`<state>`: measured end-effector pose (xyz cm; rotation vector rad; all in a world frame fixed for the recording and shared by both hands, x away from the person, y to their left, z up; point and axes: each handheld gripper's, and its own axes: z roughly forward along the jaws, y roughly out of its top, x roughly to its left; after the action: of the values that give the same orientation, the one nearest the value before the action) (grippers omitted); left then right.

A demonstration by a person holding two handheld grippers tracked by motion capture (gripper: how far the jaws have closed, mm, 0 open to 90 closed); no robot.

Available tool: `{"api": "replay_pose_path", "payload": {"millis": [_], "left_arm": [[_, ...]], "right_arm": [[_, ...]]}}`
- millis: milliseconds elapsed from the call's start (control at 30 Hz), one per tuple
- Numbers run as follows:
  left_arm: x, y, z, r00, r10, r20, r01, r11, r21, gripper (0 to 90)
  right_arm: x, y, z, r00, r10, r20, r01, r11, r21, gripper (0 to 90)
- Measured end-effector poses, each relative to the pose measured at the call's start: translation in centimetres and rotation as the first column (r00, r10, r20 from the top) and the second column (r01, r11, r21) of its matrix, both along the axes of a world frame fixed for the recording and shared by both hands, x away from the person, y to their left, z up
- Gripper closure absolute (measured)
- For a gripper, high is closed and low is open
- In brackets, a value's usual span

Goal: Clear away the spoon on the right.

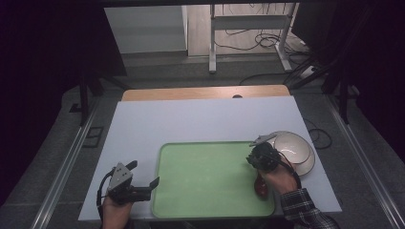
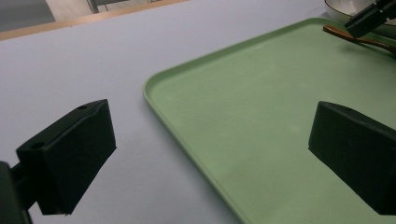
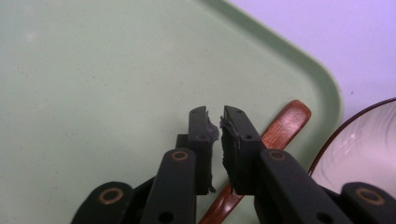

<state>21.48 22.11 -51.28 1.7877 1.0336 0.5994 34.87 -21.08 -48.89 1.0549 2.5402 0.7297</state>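
A green tray (image 1: 210,176) lies on the white table at the front. On its right end rests a brown wooden spoon (image 1: 261,187) (image 3: 285,126), its handle tip near the tray's corner. My right gripper (image 1: 258,160) (image 3: 215,122) points down over the spoon with its jaws a narrow gap apart and nothing between the pads; the spoon runs underneath them. A white bowl (image 1: 293,149) (image 3: 364,149) stands just off the tray's right side. My left gripper (image 1: 143,174) (image 2: 210,135) stands wide open and empty over the tray's left edge (image 2: 154,93).
The white table top (image 1: 200,119) stretches bare behind the tray, with a wooden strip (image 1: 205,92) at its far edge. Beyond stand a metal frame's legs (image 1: 212,43) and floor cables. In the left gripper view the spoon (image 2: 359,39) and right gripper (image 2: 371,16) show at the tray's far corner.
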Motion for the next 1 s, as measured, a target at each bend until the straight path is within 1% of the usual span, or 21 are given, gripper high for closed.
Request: {"api": "replay_pose_path", "payload": {"millis": [67, 133, 200, 233, 267, 333, 433, 533, 567, 633, 700, 733, 800, 867, 900, 967, 1000], "left_arm": [[0.0, 0.0, 0.0, 1.0, 0.0, 0.001, 0.0, 1.0, -0.001, 0.3], [0.0, 0.0, 0.0, 1.0, 0.001, 0.001, -0.001, 1.0, -0.001, 0.3], [0.0, 0.0, 0.0, 1.0, 0.0, 0.001, 0.0, 1.0, -0.001, 0.3], [0.0, 0.0, 0.0, 1.0, 0.0, 0.001, 0.0, 1.0, -0.001, 0.3], [0.0, 0.0, 0.0, 1.0, 0.001, 0.002, -0.001, 1.0, -0.001, 0.3], [0.0, 0.0, 0.0, 1.0, 0.001, 0.002, -0.001, 1.0, -0.001, 0.3], [0.0, 0.0, 0.0, 1.0, 0.001, 0.002, -0.001, 1.0, -0.002, 0.3], [0.0, 0.0, 0.0, 1.0, 0.001, 0.002, -0.001, 1.0, -0.001, 0.3], [0.0, 0.0, 0.0, 1.0, 0.001, 0.002, -0.001, 1.0, -0.002, 0.3], [0.0, 0.1, 0.0, 1.0, 0.002, 0.003, -0.002, 1.0, -0.002, 0.3], [0.0, 0.1, 0.0, 1.0, 0.002, 0.003, -0.002, 1.0, -0.003, 0.3], [0.0, 0.0, 0.0, 1.0, 0.001, 0.003, -0.001, 1.0, -0.002, 0.3], [0.0, 0.0, 0.0, 1.0, 0.001, 0.003, -0.001, 1.0, -0.001, 0.3], [0.0, 0.1, 0.0, 1.0, 0.002, 0.003, -0.002, 1.0, 0.0, 0.3], [0.0, 0.1, 0.0, 1.0, 0.003, 0.004, -0.003, 1.0, 0.0, 0.3], [-0.1, 0.2, 0.1, 1.0, 0.006, 0.006, -0.006, 1.0, -0.003, 0.3], [-0.1, 0.2, 0.1, 1.0, 0.006, 0.006, -0.006, 1.0, -0.003, 0.3]], "right_arm": [[0.0, 0.0, 0.0, 1.0, 0.003, 0.004, -0.003, 1.0, 0.003, 77.6], [0.0, -0.1, 0.0, 1.0, 0.004, 0.005, -0.004, 1.0, 0.003, 77.1], [-0.1, 0.0, 0.2, 0.9999, 0.006, 0.009, -0.006, 1.0, 0.01, 73.4], [-0.1, 0.0, 0.2, 0.9999, 0.006, 0.009, -0.006, 1.0, 0.01, 73.4], [-0.1, 0.0, 0.3, 0.9998, 0.01, 0.019, -0.011, 1.0, 0.016, 70.1], [-0.2, -0.1, 0.3, 0.9997, 0.011, 0.023, -0.011, 1.0, 0.019, 68.7], [-0.2, -0.1, 0.5, 0.9992, 0.014, 0.036, -0.015, 1.0, 0.028, 60.6], [-0.3, -0.2, 0.6, 0.9989, 0.02, 0.042, -0.022, 0.999, 0.026, 58.1], [-0.4, -0.2, 0.7, 0.9984, 0.026, 0.051, -0.027, 0.999, 0.028, 54.8], [-0.5, -0.2, 0.7, 0.9981, 0.028, 0.055, -0.03, 0.999, 0.032, 51.3], [-0.5, -0.2, 0.8, 0.9978, 0.031, 0.058, -0.033, 0.999, 0.034, 49.5], [-0.6, -0.2, 0.9, 0.9973, 0.033, 0.066, -0.036, 0.999, 0.039, 45.6], [-0.6, -0.2, 1.0, 0.9972, 0.033, 0.067, -0.036, 0.999, 0.041, 44.4], [-0.7, -0.2, 1.1, 0.9971, 0.038, 0.066, -0.041, 0.998, 0.054, 42.1], [-0.7, -0.3, 1.2, 0.9978, 0.04, 0.053, -0.044, 0.997, 0.069, 40.2], [-0.8, -0.3, 1.3, 0.9977, 0.039, 0.056, -0.043, 0.996, 0.078, 37.3], [-0.8, -0.3, 1.3, 0.9977, 0.039, 0.056, -0.043, 0.996, 0.078, 37.3]]}}
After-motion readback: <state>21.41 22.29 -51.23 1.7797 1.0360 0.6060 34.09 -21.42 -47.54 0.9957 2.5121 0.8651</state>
